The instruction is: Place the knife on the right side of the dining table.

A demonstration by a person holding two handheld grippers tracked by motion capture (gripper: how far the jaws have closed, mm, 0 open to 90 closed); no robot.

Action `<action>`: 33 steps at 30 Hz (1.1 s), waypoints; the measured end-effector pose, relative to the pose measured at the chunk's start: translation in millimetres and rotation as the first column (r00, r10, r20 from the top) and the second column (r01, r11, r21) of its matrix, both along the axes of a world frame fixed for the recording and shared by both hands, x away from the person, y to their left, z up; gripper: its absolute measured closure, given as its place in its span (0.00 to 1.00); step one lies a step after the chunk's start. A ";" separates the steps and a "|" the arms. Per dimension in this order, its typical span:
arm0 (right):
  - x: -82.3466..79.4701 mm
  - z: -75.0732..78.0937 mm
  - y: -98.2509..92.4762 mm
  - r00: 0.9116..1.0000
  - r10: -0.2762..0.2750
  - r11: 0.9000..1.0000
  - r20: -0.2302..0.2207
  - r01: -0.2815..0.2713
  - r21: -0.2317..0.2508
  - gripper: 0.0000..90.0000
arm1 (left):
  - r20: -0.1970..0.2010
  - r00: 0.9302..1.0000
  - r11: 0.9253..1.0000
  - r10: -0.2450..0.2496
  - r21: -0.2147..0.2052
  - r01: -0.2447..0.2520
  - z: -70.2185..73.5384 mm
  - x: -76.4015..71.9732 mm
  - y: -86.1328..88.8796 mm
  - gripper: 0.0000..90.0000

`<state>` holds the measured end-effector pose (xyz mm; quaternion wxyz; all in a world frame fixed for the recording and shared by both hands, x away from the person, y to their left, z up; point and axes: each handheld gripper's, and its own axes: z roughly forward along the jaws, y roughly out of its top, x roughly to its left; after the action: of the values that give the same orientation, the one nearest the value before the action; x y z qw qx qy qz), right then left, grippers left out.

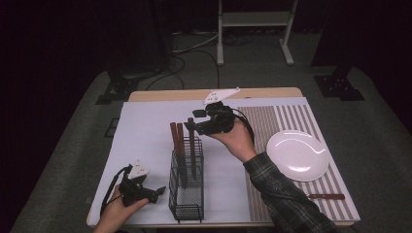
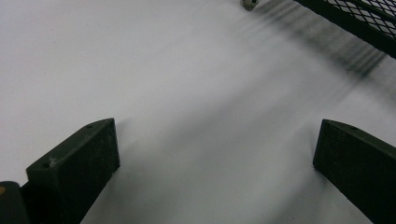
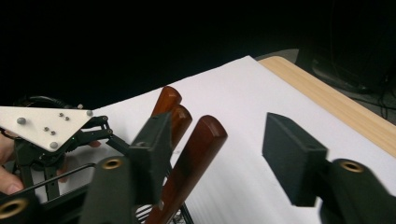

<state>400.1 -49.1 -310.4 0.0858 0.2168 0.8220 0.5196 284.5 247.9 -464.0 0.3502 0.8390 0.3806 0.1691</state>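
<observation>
Left hand-held gripper (image 1: 158,191) rests wide open and empty near the tabletop's (image 1: 145,121) front-left corner, while the right hand-held gripper (image 1: 190,125), jaws half-closed, brackets without pinching a wooden-handled utensil (image 1: 192,145) upright in the wire caddy (image 1: 186,194) at the front edge.

Three wooden-handled utensils (image 1: 180,145) stand upright in one black wire mesh caddy (image 1: 186,194); their three brown handle tops show together in the right gripper view, close to one another. A fourth utensil with a wooden handle (image 1: 326,196) lies flat by itself near the front right corner of the tabletop (image 1: 272,92). There is one white plate (image 1: 297,155). Two mats cover the tabletop: one plain white mat (image 1: 145,136) and one striped mat (image 1: 272,121). Two hand-held grippers are in use, the left gripper (image 1: 158,192) and the right gripper (image 1: 190,124).
</observation>
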 end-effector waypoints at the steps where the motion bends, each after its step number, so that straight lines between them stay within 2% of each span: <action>1: 0.2 0.0 0.9 1.000 0.003 1.000 -0.004 -0.003 0.000 0.51 | 0.000 1.000 1.000 0.000 0.000 0.000 0.0 0.0 0.0 0.00; 9: 0.1 0.8 4.5 0.999 0.045 0.999 -0.012 -0.045 -0.020 0.74 | -0.001 1.000 1.000 0.000 -0.001 0.000 0.0 0.0 0.0 0.00; 13: -0.7 1.8 3.0 0.999 0.042 0.999 -0.020 -0.042 -0.021 0.76 | -0.001 1.000 1.000 0.000 -0.001 0.000 0.0 0.0 0.0 0.00; 19: -7.3 5.0 -3.7 0.998 0.051 0.999 -0.033 -0.050 0.005 0.79 | -0.001 1.000 1.000 0.000 -0.001 0.000 0.0 0.0 0.0 0.00; 26: -15.9 8.7 -9.3 0.994 0.089 0.995 -0.065 -0.086 0.055 0.84 | -0.001 1.000 1.000 -0.001 0.001 0.001 0.1 0.0 0.0 0.00; 33: -22.6 13.6 -6.8 0.987 0.138 0.988 -0.080 -0.132 0.076 0.86 | -0.002 1.000 1.000 -0.002 0.000 0.002 0.1 0.0 0.1 0.00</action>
<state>377.5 -55.8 -296.8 0.0077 0.1852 0.8190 0.5430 284.5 248.0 -463.9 0.3497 0.8396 0.3802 0.1680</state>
